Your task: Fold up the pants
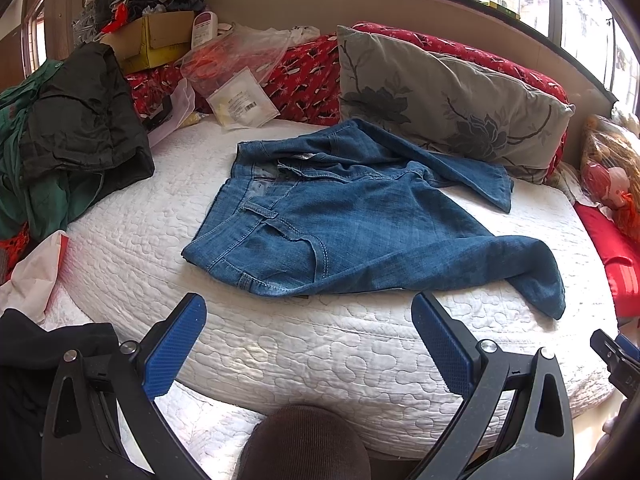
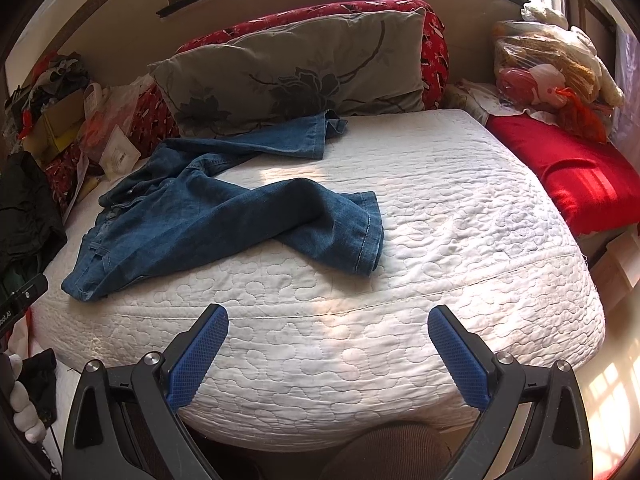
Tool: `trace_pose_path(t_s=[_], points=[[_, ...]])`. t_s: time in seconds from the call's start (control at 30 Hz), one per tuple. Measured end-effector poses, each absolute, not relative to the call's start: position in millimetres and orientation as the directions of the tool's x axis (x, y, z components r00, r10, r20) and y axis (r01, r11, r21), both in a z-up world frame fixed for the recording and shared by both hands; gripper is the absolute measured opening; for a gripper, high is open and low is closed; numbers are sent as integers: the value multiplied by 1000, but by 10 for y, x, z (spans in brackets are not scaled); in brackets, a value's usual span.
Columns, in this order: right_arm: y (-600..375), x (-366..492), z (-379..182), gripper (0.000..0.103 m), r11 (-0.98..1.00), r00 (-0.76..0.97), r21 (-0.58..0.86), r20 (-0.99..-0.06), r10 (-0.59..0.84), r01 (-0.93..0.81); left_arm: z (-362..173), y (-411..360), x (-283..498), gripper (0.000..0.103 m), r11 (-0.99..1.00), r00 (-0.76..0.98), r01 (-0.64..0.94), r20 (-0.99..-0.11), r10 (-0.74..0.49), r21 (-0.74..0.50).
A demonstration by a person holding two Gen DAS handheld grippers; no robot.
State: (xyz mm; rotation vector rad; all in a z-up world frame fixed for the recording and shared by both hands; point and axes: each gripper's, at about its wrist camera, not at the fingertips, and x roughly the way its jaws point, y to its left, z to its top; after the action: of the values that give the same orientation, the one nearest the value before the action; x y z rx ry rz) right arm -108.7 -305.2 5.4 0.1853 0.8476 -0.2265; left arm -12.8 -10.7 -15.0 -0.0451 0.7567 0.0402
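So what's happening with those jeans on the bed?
A person holds two grippers over the white quilted mattress. The left gripper and right gripper are both open and hold nothing. The blue jeans lie rumpled and unfolded, legs splayed apart, one leg reaching toward the grey flowered pillow. Folding hasn't started.

Ahead of both claws: blue denim pants on a white quilted mattress. Beyond: grey floral pillow, red patterned cushion. Finger pads blue.

Grey floral pillow, red blanket
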Motion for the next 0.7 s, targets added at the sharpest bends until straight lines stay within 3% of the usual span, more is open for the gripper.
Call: trace_pose_path(t_s=[0.7], points=[[-3062, -1077, 9, 101, 959, 629, 78, -769, -117, 273, -191, -129, -113, 103, 998, 717, -50, -697, 18, -26]])
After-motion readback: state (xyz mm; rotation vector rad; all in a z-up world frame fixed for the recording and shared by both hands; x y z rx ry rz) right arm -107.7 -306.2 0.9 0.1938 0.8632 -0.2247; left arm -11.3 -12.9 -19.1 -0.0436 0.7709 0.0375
